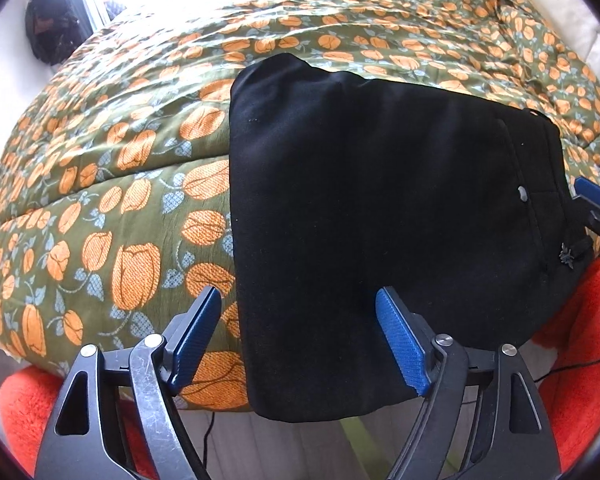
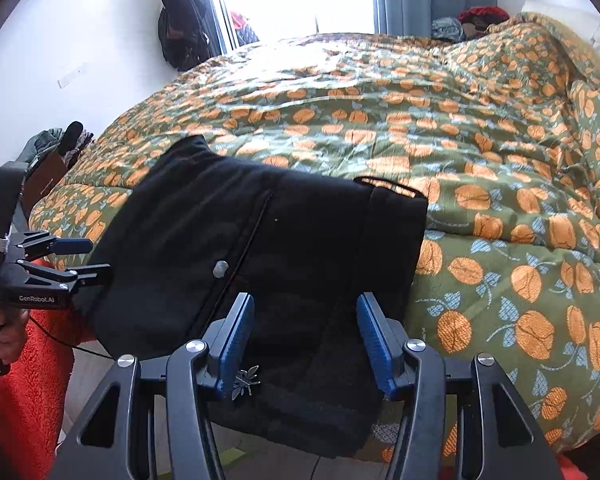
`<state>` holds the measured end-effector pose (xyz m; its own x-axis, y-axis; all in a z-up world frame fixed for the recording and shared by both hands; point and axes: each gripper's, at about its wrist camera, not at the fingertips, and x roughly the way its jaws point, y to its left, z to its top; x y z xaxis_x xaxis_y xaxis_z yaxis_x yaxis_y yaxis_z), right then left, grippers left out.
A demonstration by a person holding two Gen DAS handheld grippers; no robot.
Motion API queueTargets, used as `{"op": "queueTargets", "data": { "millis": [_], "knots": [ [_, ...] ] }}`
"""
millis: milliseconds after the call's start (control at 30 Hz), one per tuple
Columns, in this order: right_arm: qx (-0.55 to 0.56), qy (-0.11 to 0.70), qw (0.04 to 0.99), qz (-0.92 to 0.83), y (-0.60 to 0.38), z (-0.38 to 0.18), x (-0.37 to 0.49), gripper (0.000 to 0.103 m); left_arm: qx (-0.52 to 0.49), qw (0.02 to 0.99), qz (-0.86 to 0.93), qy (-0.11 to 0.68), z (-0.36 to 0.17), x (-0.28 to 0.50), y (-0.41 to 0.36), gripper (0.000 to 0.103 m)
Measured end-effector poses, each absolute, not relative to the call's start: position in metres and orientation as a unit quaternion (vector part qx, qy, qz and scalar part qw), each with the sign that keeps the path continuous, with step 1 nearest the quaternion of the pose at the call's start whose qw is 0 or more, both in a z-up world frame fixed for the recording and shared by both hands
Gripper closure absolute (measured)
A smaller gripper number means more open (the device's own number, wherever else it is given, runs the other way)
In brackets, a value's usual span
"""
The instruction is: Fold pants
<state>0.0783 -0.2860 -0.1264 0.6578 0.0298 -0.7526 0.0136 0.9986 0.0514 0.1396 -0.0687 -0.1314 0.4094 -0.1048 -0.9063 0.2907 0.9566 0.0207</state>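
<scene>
The black pants, soft and limp, lie folded at the bed's near edge, seemingly overhanging it, both the left gripper and right gripper spread and empty above them; best pinched at a doubled edge.

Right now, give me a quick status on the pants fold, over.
Left hand-held gripper open, right hand-held gripper open, nothing held. Black pants folded, hanging over the edge of the floral bedspread. Nothing in the way.
</scene>
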Motion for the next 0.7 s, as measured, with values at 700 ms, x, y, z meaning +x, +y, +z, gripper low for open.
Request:
{"op": "queueTargets", "data": {
  "millis": [700],
  "knots": [
    [0.003,0.452,0.891,0.030,-0.271,-0.169,0.076,0.043,0.085,0.836,-0.112,0.531,-0.151,0.141,-0.076,0.004]
  ]
}}
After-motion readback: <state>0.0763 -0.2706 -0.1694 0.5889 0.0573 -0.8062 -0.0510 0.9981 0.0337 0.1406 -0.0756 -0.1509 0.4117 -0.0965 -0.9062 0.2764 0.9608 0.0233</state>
